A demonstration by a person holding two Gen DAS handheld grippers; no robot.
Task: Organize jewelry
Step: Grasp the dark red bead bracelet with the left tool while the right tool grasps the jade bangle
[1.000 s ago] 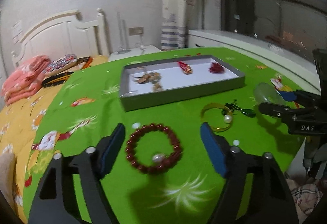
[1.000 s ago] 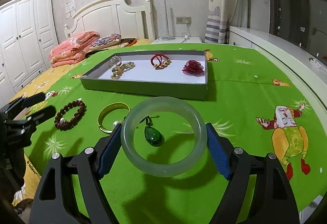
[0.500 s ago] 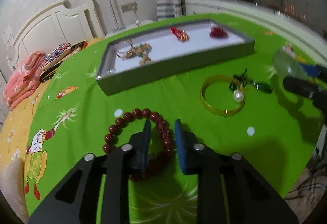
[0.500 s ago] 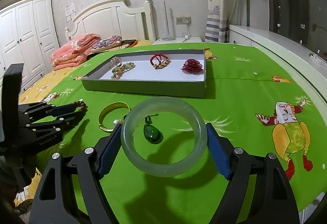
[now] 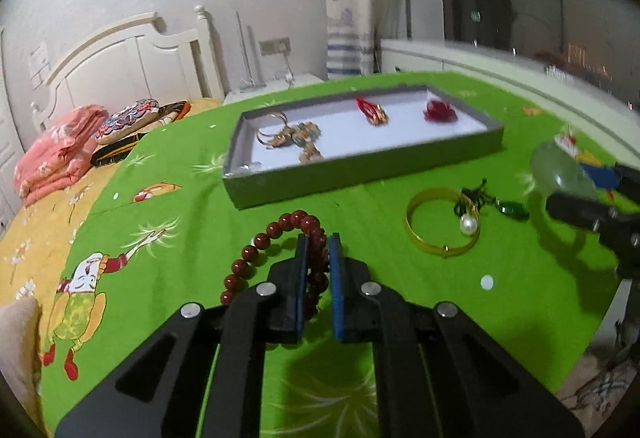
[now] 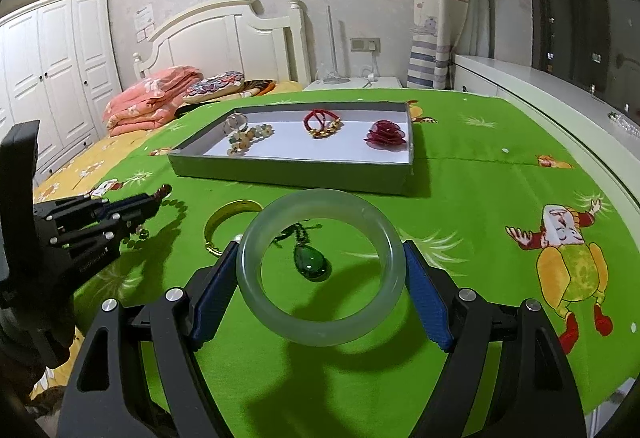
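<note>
Pinching the red bead bracelet (image 5: pixel 256 240) at far left in the left gripper (image 5: pixel 318 242), having just been closing down to a narrow slit, with a few beads caught between the blue pads (image 5: pixel 335 278) and the rest of the loop trailing out to the left. Not showing clearly whether the loop is hanging free of the green tablecloth (image 6: pixel 480 198) or dragging on it.

Facing the grey tray (image 5: pixel 360 174) straight ahead and a little to the right in the left wrist view, well apart from the tips, with its long axis running across the line of the fingers and its near wall standing in the way. Calling, most likely, for a lift over that wall and a forward carry, not a slide. Already holding three pieces on its white floor, with bare space between them.

Lying loose on the cloth between the two tools: the gold bangle (image 5: pixel 409 226) with its pearl and, touching it on the right, the green pendant (image 5: pixel 512 209) on a dark cord.

Gripping the pale jade bangle (image 6: pixel 320 332) at right in the right gripper (image 6: pixel 320 250), spread wide, pads pressing on opposite sides of the ring, holding it nearly flat above the cloth. Pointing toward the same tray, ahead and slightly left in that view, about as far off as the left hand is.
</note>
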